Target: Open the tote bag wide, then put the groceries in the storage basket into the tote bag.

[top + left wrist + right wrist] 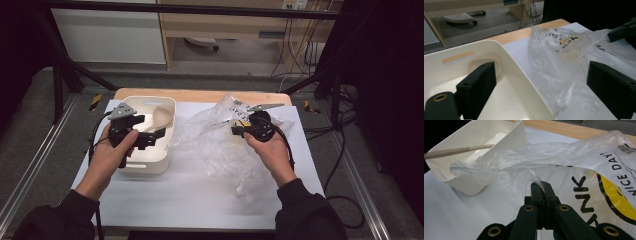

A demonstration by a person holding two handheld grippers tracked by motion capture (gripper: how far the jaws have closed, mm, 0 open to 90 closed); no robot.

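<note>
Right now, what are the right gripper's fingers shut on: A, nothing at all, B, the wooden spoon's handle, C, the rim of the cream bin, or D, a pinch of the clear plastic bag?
D: the right gripper has its fingers pressed together on a fold of the plastic bag.

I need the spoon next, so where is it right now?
The wooden spoon lies in the cream bin at the table's left in the high view, beside the plastic bag.

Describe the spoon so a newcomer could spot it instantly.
Start at the cream plastic bin on the white sheet's left half, beside the crumpled clear plastic bag. The wooden spoon lies inside it, handle leaning out over the rim toward the bag: the only tan, long-handled thing there.
</note>
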